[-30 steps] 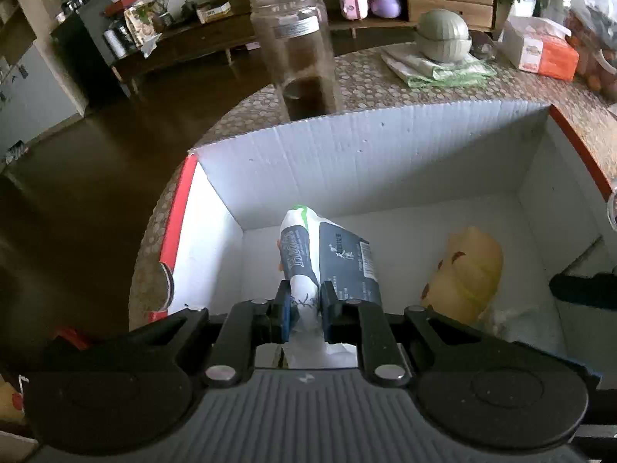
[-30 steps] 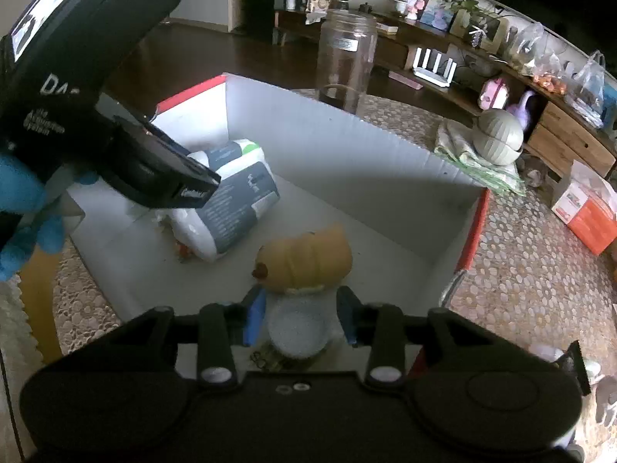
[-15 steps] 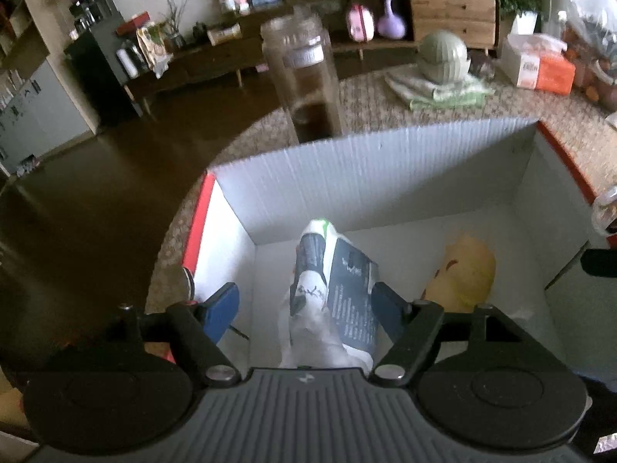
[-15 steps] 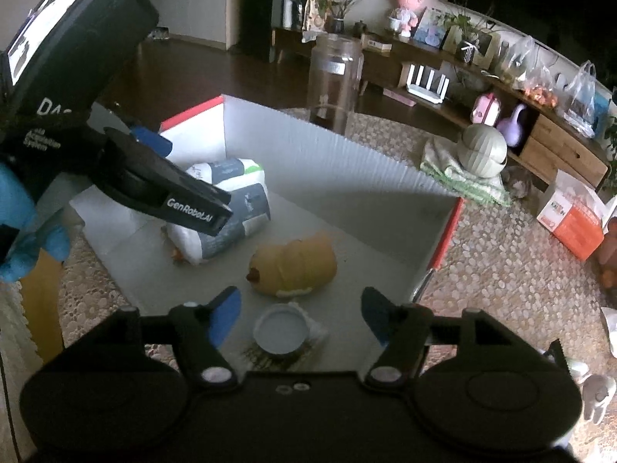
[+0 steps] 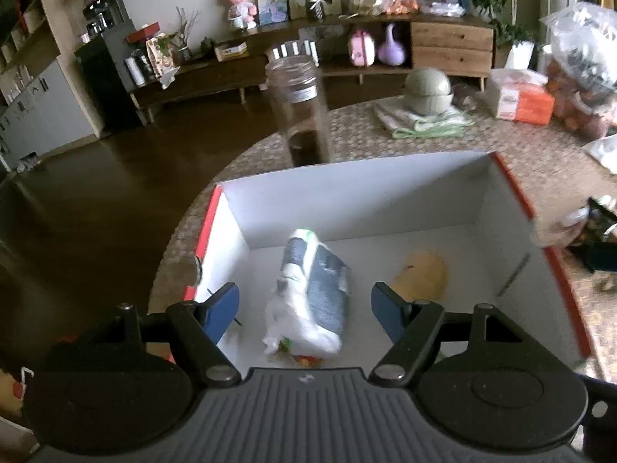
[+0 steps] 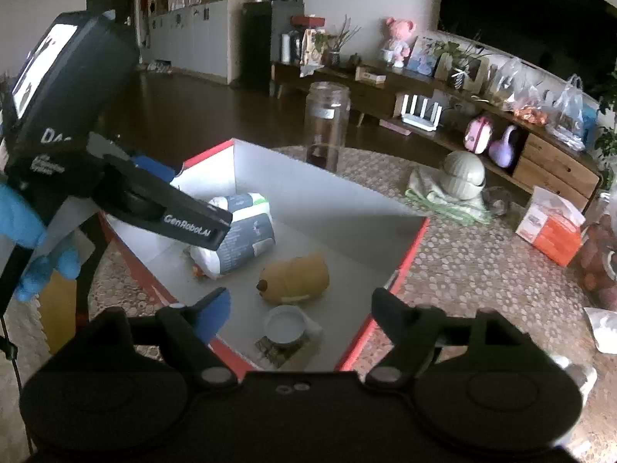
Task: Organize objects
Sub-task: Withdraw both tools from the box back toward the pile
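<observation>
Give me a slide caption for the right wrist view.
Right gripper opening above the box, which holds a white pouch, yellow toy and small cup.

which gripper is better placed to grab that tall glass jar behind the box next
Probably left. The left gripper, open and empty, points almost straight at the glass jar beyond the box. The right gripper, jaws opening, sits further over.

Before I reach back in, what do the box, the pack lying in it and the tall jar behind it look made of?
Box: corrugated cardboard, matte white inside with red edges; faint ribbing shows on the wall. Pack: soft plastic film, white and grey print, slightly glossy; it crumples at the end. Jar: clear and see-through with a dark residue at the bottom; glass or hard plastic, can't tell which.
</observation>
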Demonstrator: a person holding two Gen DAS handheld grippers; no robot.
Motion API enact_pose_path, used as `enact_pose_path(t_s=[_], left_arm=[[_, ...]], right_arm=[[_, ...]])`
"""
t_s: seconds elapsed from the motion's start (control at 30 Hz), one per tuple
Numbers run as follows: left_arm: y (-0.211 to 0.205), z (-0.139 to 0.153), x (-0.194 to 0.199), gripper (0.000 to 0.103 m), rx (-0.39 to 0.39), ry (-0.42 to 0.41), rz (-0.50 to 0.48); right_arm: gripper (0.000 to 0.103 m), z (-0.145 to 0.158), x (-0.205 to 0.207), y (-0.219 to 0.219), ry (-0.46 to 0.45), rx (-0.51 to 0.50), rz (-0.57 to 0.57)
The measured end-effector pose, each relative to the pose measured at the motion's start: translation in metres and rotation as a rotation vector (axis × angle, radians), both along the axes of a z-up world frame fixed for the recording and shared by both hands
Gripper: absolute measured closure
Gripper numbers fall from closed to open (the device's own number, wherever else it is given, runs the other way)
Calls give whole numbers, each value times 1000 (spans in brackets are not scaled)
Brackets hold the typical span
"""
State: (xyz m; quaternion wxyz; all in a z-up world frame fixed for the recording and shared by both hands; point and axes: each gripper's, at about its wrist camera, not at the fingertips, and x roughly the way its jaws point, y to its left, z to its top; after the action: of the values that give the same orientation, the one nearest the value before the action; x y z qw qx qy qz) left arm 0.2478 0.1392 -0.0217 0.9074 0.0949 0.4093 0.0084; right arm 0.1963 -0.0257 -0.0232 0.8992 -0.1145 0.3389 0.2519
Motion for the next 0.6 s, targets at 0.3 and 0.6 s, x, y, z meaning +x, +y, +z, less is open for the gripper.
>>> enact_pose_path(t_s=[0.3,0.6], left_arm=[[-27,18,-34,25,-36,-31,-36],[-69,24,-63,22,-92,-45,-109]], right_arm=[[8,19,-31,-35,-58,33,-24],[1,27,-58,-86,-86,75,-58]])
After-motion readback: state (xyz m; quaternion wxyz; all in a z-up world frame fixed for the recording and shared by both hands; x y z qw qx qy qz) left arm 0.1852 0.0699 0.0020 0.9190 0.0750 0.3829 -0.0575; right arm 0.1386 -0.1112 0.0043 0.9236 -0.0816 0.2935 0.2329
